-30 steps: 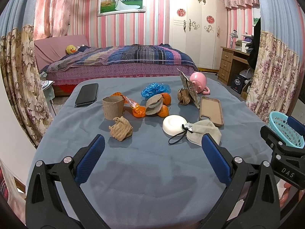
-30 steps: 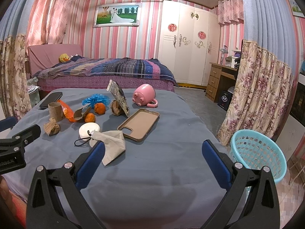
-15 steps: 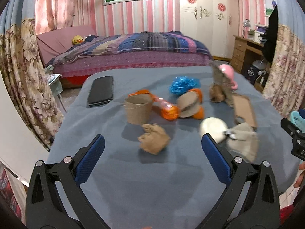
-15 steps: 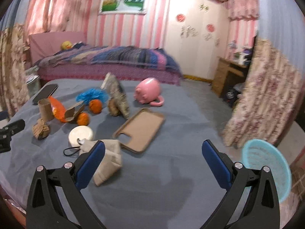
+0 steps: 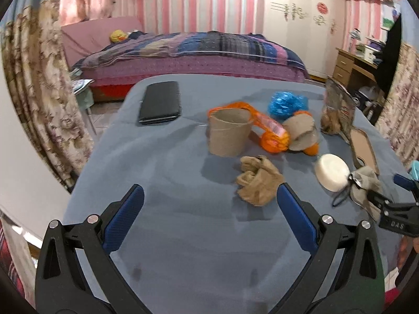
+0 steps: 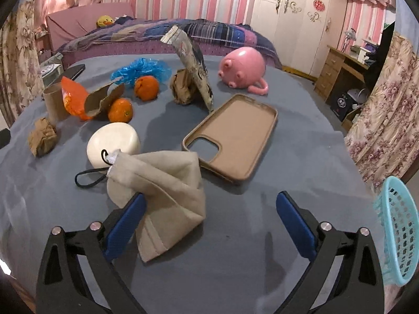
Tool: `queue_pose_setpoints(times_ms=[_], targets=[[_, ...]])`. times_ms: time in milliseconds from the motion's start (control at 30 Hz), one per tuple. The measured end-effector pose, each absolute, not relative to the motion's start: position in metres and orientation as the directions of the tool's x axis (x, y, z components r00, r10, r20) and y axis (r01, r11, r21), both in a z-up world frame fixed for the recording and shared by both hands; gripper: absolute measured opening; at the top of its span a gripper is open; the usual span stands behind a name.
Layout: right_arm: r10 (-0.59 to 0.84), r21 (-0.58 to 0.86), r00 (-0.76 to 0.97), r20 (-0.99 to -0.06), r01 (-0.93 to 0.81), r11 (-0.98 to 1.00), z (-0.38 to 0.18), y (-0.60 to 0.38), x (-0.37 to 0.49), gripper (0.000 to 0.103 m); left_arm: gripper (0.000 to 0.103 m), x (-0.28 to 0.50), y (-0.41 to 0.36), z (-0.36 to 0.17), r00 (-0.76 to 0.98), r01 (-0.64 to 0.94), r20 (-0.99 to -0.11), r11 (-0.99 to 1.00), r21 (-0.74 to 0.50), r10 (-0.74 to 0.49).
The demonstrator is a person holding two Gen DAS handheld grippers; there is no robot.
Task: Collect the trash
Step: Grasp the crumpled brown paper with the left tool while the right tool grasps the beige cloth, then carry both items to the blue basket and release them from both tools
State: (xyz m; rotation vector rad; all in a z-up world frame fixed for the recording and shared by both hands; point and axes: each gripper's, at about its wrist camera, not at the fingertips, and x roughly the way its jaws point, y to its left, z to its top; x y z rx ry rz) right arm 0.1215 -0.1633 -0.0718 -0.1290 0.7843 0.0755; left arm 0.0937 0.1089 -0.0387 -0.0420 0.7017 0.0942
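The turquoise basket (image 6: 398,235) stands off the right edge of the grey table (image 6: 262,274); its contents cannot be made out. The paper cup (image 5: 229,134) stands upright, apparently empty. The left gripper (image 5: 209,204) is wide open, holding nothing, the crumpled brown paper (image 5: 258,180) just ahead by its right finger. The right gripper (image 6: 209,206), jaws just narrowing, grips nothing; the beige pouch (image 6: 167,193) lies against its left finger. Only the right view shows the pink pig mug (image 6: 243,69).

Pink pig mug (image 6: 242,66), brown phone case (image 6: 235,136), black phone (image 5: 160,102).
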Motion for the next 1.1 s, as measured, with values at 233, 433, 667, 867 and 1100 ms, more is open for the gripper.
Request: queue_pose_setpoints(times_ms=[233, 433, 667, 867, 1100], targets=[[0.151, -0.016, 0.668, -0.729, -0.237, 0.971, -0.075, -0.153, 0.118, 0.038, 0.098, 0.114, 0.082, -0.055, 0.722, -0.027, -0.692, 1.0, -0.004, 0.017], [0.14, -0.025, 0.708, -0.693, -0.217, 0.976, -0.059, -0.163, 0.108, 0.018, 0.097, 0.133, 0.078, -0.065, 0.697, -0.025, -0.717, 1.0, -0.014, 0.007], [0.106, -0.046, 0.748, -0.655, -0.18, 0.983, -0.042, -0.182, 0.095, 0.014, 0.05, 0.144, 0.083, -0.071, 0.671, -0.008, -0.738, 0.995, -0.098, -0.067], [0.107, -0.018, 0.774, -0.624, -0.152, 0.988, -0.018, -0.213, 0.085, 0.014, 0.046, 0.133, 0.06, -0.042, 0.714, 0.025, -0.697, 0.997, -0.07, -0.067], [0.04, 0.006, 0.828, -0.559, -0.044, 0.999, 0.011, -0.284, 0.066, 0.014, 0.046, 0.122, -0.023, 0.013, 0.798, 0.11, -0.599, 0.993, 0.037, -0.066]])
